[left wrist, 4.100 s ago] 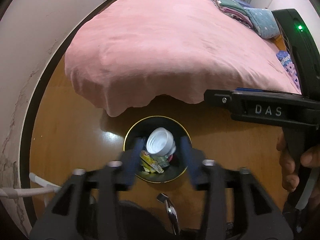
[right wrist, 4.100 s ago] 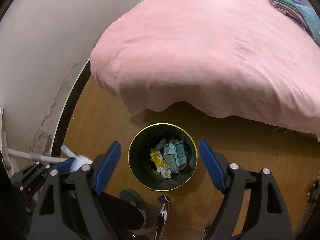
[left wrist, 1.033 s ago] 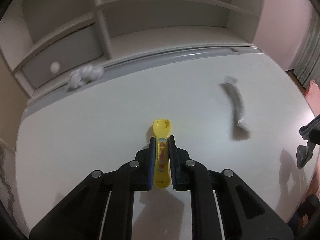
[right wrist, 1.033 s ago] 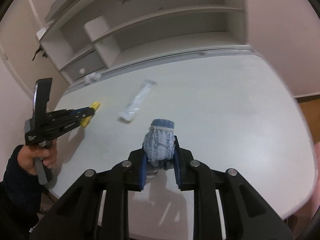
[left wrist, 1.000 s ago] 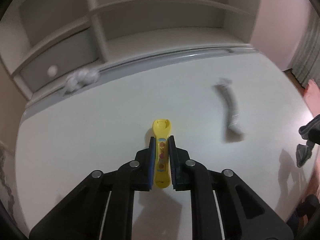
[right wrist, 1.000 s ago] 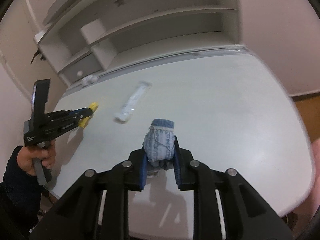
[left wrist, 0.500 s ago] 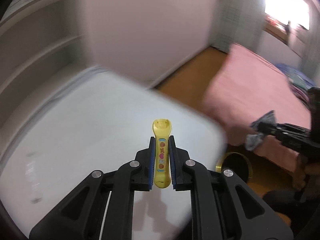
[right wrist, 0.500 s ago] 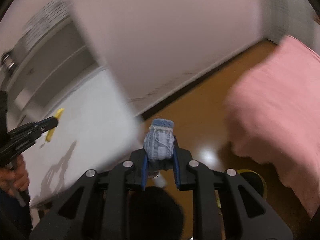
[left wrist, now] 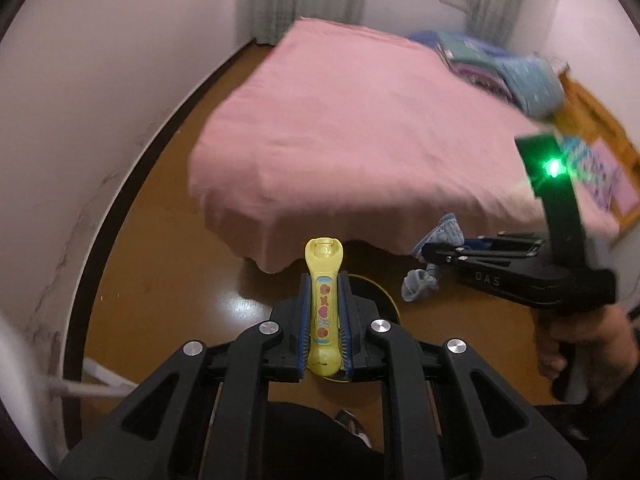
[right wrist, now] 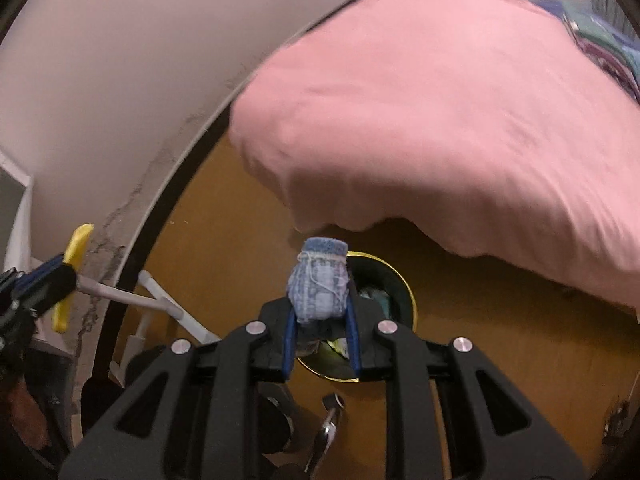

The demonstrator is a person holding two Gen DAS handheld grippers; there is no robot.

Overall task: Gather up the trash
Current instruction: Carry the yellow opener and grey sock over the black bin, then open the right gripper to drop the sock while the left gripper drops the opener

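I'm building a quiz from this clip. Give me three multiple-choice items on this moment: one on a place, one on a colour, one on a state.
1. Where is the trash bin?
A. on the bed
B. on the floor by the bed
C. on a shelf

2. What colour is the wrapper in the left gripper?
A. yellow
B. red
C. green

3. The right gripper is
A. open
B. shut on nothing
C. shut on a blue cloth

Answers: B, the gold-rimmed bin stands on wood floor below the pink cover; A, its body is yellow; C, the pads pinch the cloth.
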